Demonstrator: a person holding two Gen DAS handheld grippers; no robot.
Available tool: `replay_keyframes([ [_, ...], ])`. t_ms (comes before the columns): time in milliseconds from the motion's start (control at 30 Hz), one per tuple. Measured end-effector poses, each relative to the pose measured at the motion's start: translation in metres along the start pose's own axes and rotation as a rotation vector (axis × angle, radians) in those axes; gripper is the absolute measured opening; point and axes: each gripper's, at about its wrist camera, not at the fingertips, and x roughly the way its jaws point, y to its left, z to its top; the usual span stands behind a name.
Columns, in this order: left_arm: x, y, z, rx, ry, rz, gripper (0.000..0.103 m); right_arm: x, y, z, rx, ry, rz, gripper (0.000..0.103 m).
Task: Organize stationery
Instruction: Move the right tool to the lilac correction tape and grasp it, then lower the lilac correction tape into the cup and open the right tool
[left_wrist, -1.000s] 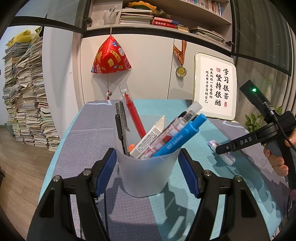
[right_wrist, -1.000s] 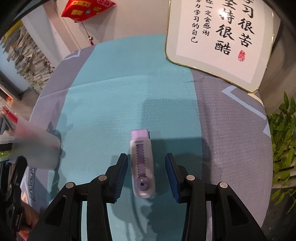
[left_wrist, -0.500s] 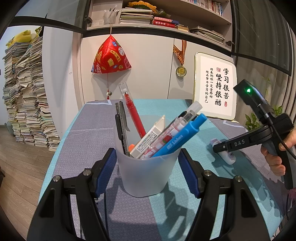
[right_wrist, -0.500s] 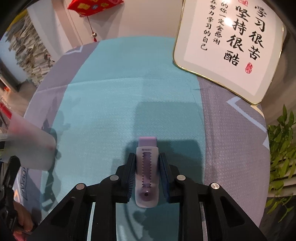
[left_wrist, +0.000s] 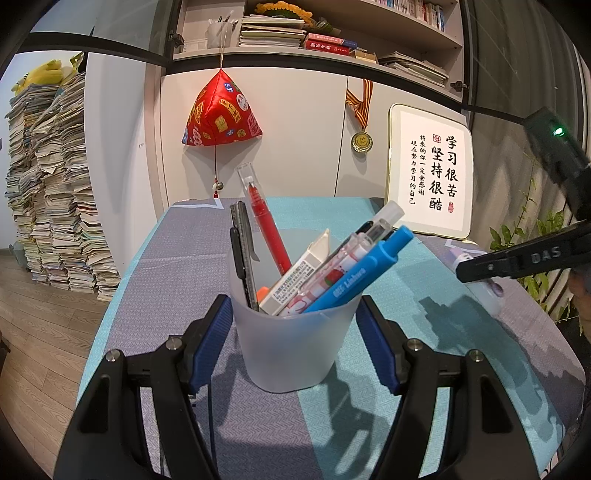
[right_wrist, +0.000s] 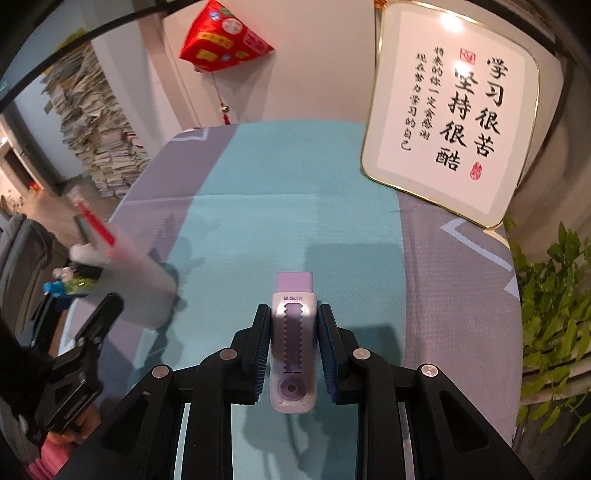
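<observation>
A frosted plastic cup (left_wrist: 291, 343) stands on the table and holds several pens, a red one, a blue one and a white eraser. My left gripper (left_wrist: 295, 332) is open, one finger on each side of the cup, not pressing it. The cup also shows blurred in the right wrist view (right_wrist: 136, 280). My right gripper (right_wrist: 294, 332) is shut on a purple and white slide eraser (right_wrist: 293, 343) and holds it lifted above the cloth. In the left wrist view the eraser (left_wrist: 480, 284) shows at the right, partly behind the gripper.
The table wears a teal and grey cloth (right_wrist: 280, 206). A framed calligraphy panel (right_wrist: 450, 110) leans at the back right. A green plant (right_wrist: 554, 314) stands off the right edge. Stacks of books (left_wrist: 48, 184) stand on the floor at left.
My right gripper closed on the slide eraser and has lifted it off the cloth, tilting upward. The left gripper and the cup have not moved.
</observation>
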Motion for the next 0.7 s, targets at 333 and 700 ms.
replay_keyframes([
  [333, 0.0, 0.001, 0.0, 0.0, 0.0, 0.0, 0.069, -0.026, 0.03, 0.002, -0.053, -0.067, 0.055, 0.026],
  [700, 0.001, 0.001, 0.001, 0.0, 0.001, 0.0, 0.069, -0.063, 0.08, 0.029, -0.081, -0.195, 0.238, 0.026],
])
